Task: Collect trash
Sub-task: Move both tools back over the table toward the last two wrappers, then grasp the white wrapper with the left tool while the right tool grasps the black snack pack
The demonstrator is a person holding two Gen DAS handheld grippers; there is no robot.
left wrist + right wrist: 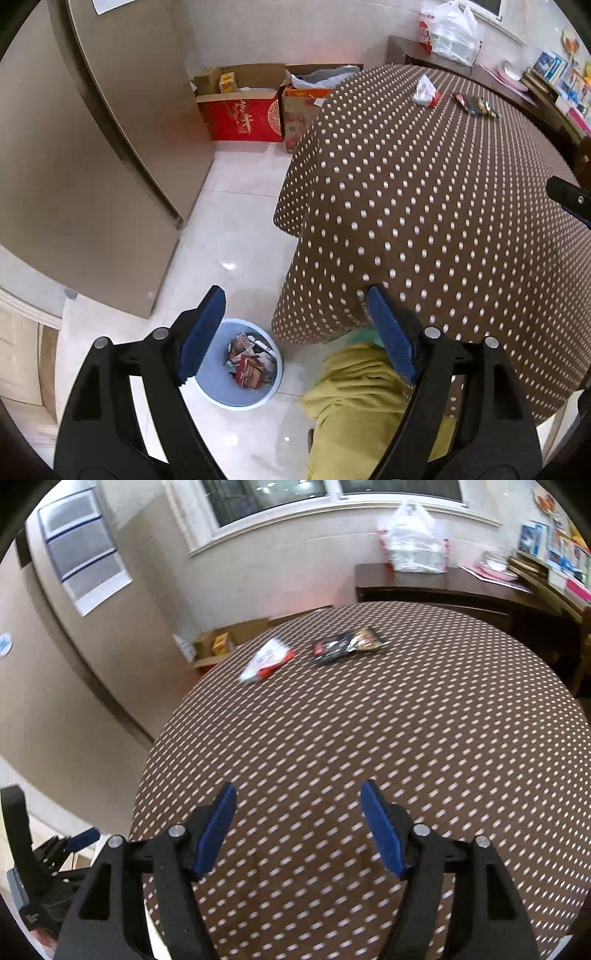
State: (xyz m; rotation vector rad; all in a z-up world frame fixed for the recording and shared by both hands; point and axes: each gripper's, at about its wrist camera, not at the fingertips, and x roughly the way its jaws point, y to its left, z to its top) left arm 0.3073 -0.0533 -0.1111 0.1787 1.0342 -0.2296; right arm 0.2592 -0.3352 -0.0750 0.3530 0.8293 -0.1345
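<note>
In the left wrist view, the left gripper (295, 295) has its blue-padded jaws standing wide apart with nothing between them, poised above the near corner of the table (443, 206), which wears a brown cloth with white dots. Below it, between the jaws and a little to the left, a light blue bin (218, 384) sits on the pale tiled floor, already holding crumpled wrappers. Far across the table, well away from the jaws, lie a white and red wrapper (425, 92) and, just to its right, a dark wrapper (476, 105). A yellow-green cloth (354, 398) hangs below the table edge on the near side. In the right wrist view, the right gripper (298, 788) is likewise parted and empty over the dotted cloth. Both wrappers lie well ahead of it near the far side: the white and red wrapper (267, 661) left of centre, the dark wrapper (347, 644) beside it to the right.
</note>
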